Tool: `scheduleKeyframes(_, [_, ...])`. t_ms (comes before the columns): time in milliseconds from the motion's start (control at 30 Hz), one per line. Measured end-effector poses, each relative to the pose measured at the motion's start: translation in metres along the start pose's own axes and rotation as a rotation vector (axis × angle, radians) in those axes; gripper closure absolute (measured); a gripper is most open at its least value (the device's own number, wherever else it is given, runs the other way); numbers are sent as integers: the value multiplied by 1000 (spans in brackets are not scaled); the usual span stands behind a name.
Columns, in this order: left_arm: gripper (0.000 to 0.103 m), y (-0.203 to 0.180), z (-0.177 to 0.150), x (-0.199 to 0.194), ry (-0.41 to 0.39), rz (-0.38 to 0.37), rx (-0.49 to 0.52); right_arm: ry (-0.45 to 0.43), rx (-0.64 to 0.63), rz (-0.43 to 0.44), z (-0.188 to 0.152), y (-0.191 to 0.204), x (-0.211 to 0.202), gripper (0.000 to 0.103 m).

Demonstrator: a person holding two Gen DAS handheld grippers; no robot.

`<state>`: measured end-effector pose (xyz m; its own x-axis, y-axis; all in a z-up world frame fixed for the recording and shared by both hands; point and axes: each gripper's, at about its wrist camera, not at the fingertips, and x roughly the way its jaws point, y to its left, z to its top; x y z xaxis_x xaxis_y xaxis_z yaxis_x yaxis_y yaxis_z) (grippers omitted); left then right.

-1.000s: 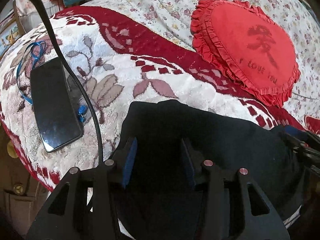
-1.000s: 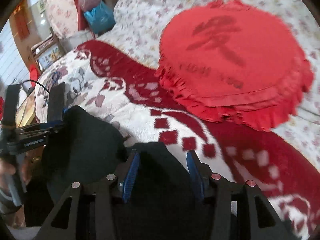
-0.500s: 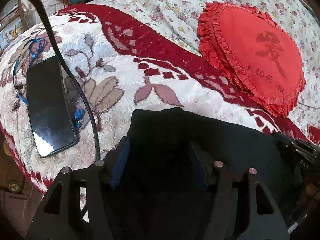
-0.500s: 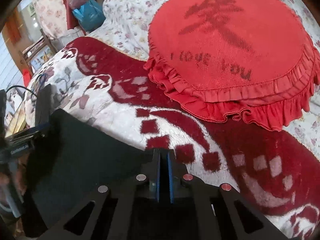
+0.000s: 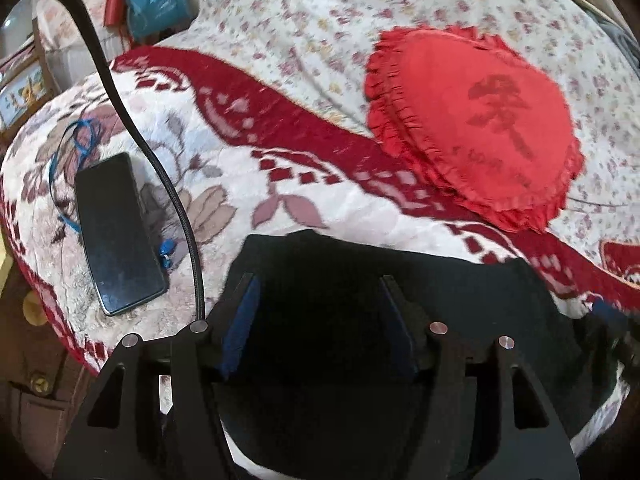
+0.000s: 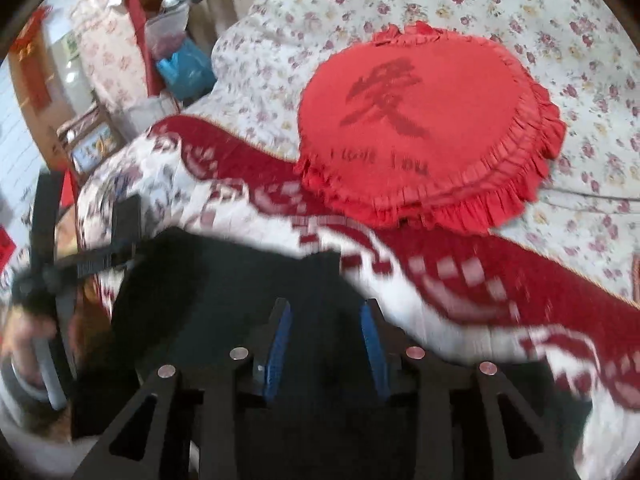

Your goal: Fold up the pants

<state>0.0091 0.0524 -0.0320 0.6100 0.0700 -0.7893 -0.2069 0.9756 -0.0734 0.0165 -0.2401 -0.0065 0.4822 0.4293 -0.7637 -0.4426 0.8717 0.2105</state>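
Observation:
The black pants (image 5: 460, 288) lie folded in a compact dark bundle on the red and white floral blanket (image 5: 224, 184) at the bed's near edge. My left gripper (image 5: 318, 284) is open, its blue-padded jaws wide apart over the left part of the bundle. In the right wrist view the pants (image 6: 200, 280) fill the lower left. My right gripper (image 6: 324, 310) is open over their right part, jaws apart, holding nothing. The left gripper (image 6: 86, 236) shows there at the far left, blurred.
A red heart-shaped frilled cushion (image 5: 476, 128) lies on the flowered sheet (image 5: 304, 28) beyond the pants; it also shows in the right wrist view (image 6: 424, 128). A black phone (image 5: 116, 236) with a blue cord lies to the left, crossed by a black cable (image 5: 160, 164). Bags stand behind the bed.
My right gripper was shut on the pants half a second ago and has now opened and let go. My left gripper stays open and has drawn back a little.

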Motion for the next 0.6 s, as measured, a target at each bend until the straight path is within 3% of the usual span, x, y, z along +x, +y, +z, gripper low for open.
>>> scheduleKeyframes(133, [42,-16,-3,-12,-8,-18,26,2,45,10,-29,-6,-15,68])
scheduleKeyframes(533, [42,-77,-27,-12,50,-112,126,83,172,-149,-82,-74,-13,68])
scheduleKeyframes(600, [42,-88,-32,-9,62,-130,143,81,200,-134,-86,-84,-10,68])
